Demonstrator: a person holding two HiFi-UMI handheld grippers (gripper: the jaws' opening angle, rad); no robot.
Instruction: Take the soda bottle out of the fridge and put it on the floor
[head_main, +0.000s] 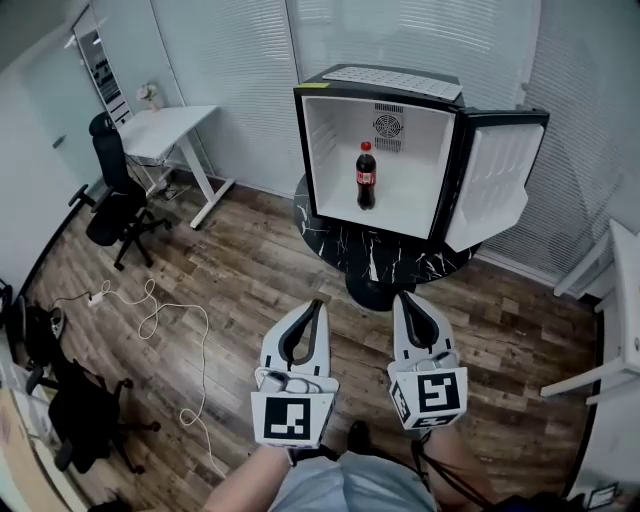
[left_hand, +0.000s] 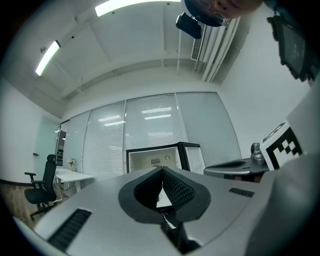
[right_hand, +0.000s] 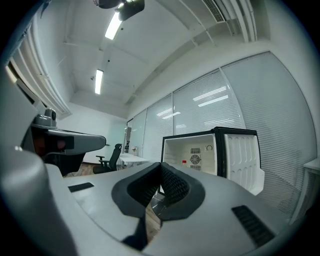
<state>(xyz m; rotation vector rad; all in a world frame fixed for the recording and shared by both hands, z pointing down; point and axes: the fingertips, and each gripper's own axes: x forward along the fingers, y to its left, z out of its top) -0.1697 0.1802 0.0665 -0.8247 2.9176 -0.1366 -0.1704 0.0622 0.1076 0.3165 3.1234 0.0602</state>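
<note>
Left tongs and right tongs are both closed, empty, well apart from the open fridge; the soda bottle stands upright inside it; the fridge sits on a dark tabletop.

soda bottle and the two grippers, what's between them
Head view: bare wood floor, then the front edge of the black marble table holding the open fridge. Nothing else stands before the soda bottle.

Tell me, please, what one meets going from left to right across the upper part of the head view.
Black office chair → soda bottle → open fridge door → white table at the right edge.
</note>
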